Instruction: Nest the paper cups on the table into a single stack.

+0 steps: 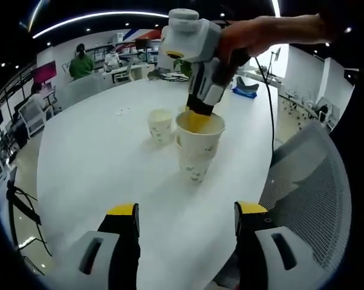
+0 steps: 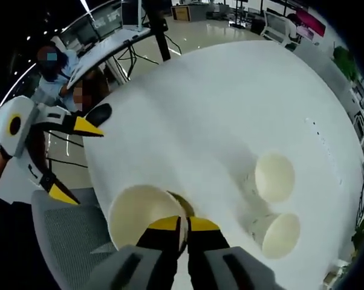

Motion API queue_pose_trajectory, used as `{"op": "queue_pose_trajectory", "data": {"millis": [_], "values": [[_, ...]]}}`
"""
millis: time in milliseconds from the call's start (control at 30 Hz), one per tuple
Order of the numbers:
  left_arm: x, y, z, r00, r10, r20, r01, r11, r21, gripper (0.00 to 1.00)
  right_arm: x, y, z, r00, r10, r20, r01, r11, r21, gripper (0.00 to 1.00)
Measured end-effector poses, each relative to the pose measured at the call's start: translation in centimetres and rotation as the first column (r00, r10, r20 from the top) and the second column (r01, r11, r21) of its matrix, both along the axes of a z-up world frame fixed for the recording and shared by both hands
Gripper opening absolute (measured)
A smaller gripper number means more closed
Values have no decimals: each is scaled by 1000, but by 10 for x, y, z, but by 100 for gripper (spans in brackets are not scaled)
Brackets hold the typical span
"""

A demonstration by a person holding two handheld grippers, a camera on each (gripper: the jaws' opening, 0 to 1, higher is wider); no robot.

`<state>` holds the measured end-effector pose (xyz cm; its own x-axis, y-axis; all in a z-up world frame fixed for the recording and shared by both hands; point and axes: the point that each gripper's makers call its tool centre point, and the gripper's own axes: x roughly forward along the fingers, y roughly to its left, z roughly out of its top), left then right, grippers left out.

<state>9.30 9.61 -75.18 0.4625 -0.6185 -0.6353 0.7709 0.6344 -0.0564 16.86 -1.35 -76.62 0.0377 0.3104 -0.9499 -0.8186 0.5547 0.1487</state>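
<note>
The stack (image 1: 196, 150) of nested cups stands near the middle of the table (image 1: 97, 169). The right gripper (image 2: 182, 225) pinches the rim of the stack's top cup (image 2: 139, 212), its jaws nearly closed, one yellow tip inside the rim and one outside. Two loose cups stand just beyond the stack: one upright cup (image 2: 274, 176) and another cup (image 2: 280, 235) beside it. The left gripper (image 1: 187, 216) hovers near the table edge, well short of the stack, jaws wide and holding nothing. A mesh chair (image 1: 309, 187) sits beside the table.
</note>
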Motion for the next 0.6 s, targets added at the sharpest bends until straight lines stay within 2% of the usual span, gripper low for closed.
{"op": "queue_pose_trajectory", "data": {"millis": [233,600], "values": [[1,0,0,1000,-2,0,2,1000,0,62,-2,0,2,1000,-3,5,3,1000,2,7],[2,-1,1,1000,-4,3,4,1000,2,62,0,0,12,999,-25,23,24,999,33,11]]}}
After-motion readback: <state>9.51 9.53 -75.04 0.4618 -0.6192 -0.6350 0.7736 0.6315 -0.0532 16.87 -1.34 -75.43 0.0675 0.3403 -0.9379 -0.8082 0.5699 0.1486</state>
